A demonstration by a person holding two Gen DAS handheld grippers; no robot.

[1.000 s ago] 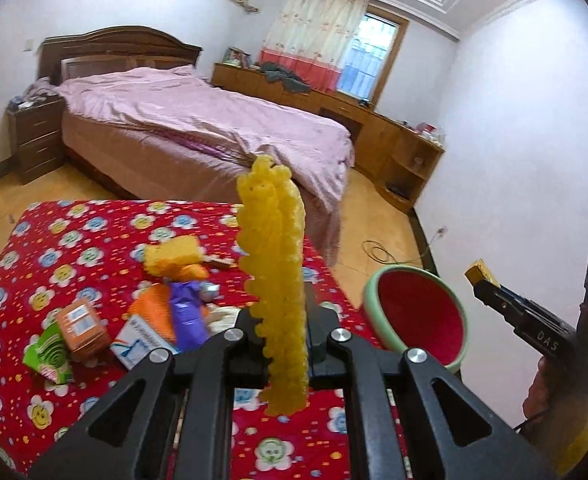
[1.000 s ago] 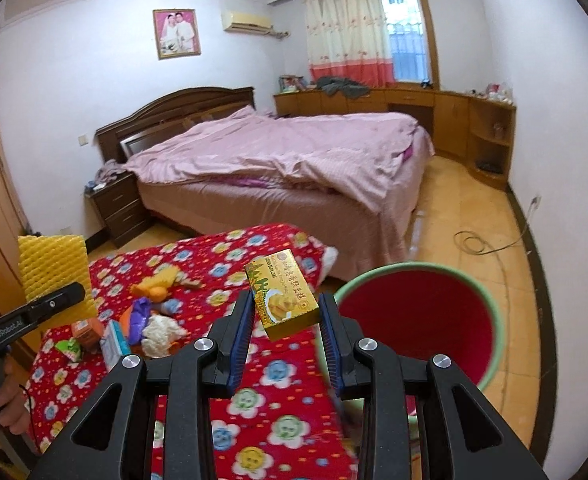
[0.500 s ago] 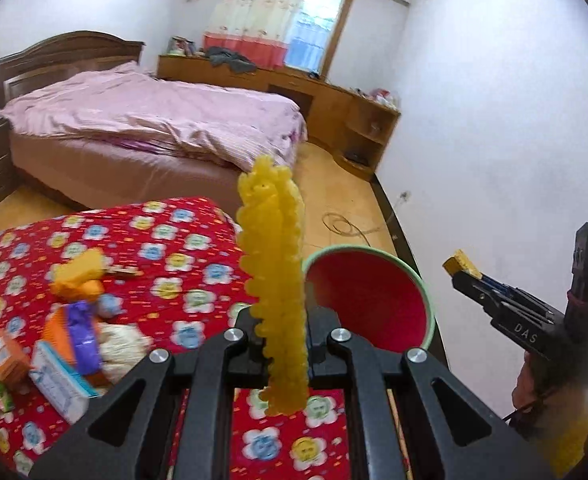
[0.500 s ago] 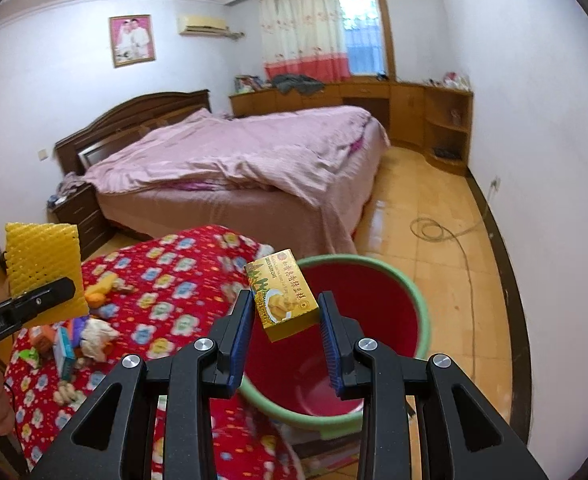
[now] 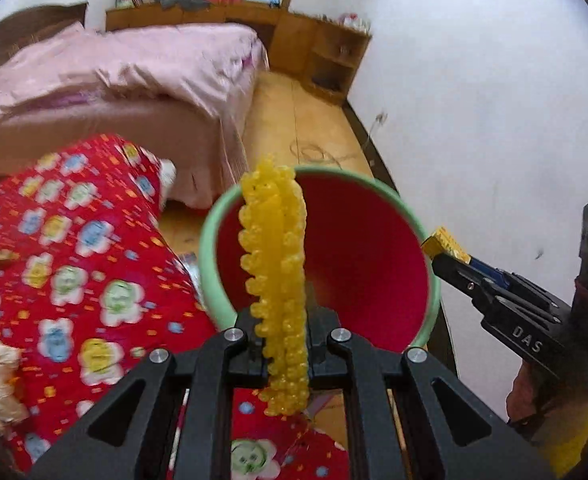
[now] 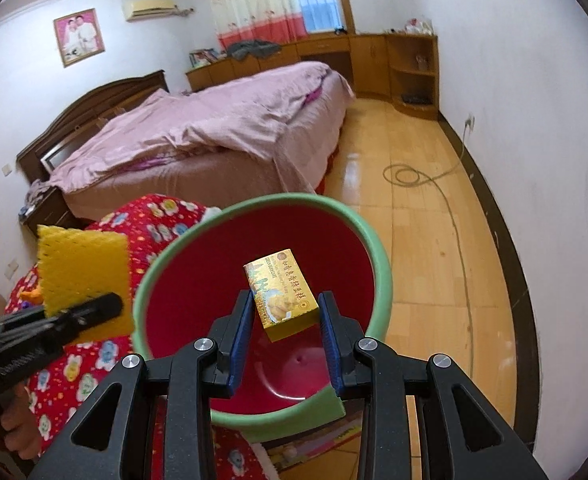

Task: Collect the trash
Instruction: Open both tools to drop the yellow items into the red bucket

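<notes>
Both tools hang over the red bin (image 6: 334, 216) with the green rim, which stands on the floor beside the bench (image 5: 73, 264) with its red flowered cloth. The right tool (image 6: 285, 322) has its blue pads spread a little wider than the small yellow snack box (image 6: 283, 294); whether they touch it, I cannot tell. The box looks light and stiff, best taken across its flat sides. The left tool (image 5: 281, 344) is clamped on the yellow foam mesh sheet (image 5: 275, 264), upright, edge-on, held near its lower end. It looks soft, feather-light and springy, so a pinch anywhere would do.
</notes>
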